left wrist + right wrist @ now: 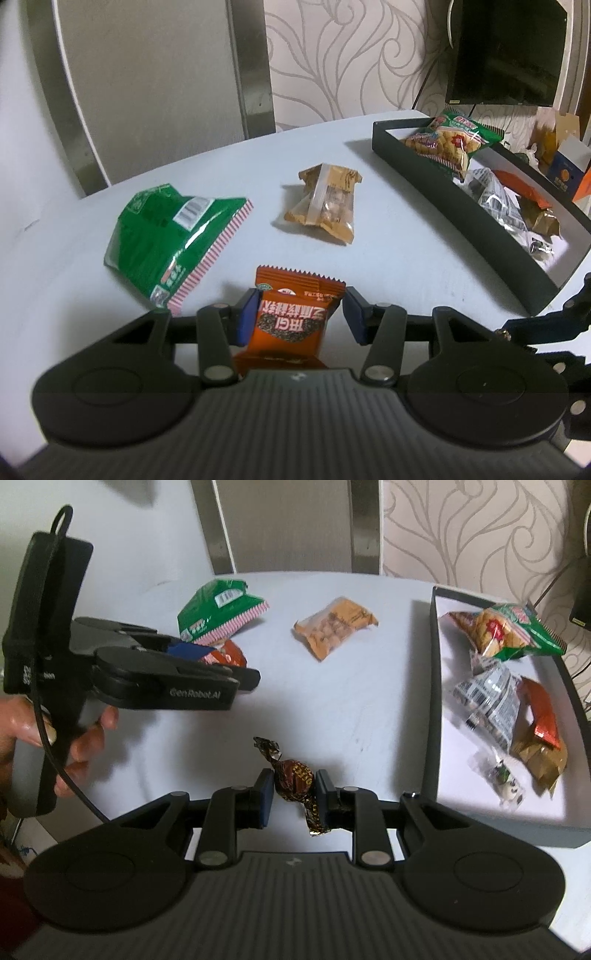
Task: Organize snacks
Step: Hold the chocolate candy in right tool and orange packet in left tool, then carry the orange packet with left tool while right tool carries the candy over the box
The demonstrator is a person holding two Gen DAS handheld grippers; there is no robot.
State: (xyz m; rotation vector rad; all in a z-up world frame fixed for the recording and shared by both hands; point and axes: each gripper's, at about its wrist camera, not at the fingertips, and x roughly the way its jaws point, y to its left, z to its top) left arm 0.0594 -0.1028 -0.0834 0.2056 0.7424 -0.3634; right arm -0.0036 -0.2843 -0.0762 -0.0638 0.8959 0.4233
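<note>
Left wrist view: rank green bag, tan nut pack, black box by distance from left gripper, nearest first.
From the left gripper:
1. Green bag, on the table just ahead, left.
2. Tan nut pack, farther ahead, mid-table.
3. Black box, farthest, far right.

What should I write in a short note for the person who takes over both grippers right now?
Left gripper: shut on the orange snack packet.
Right gripper: shut on the brown foil candy.
Box: already holds several snacks, with a green peanut bag on top.
Still loose on the table: a green bag and a tan clear-window packet.
Left to do: put both held items into the box, then the two loose ones.
</note>
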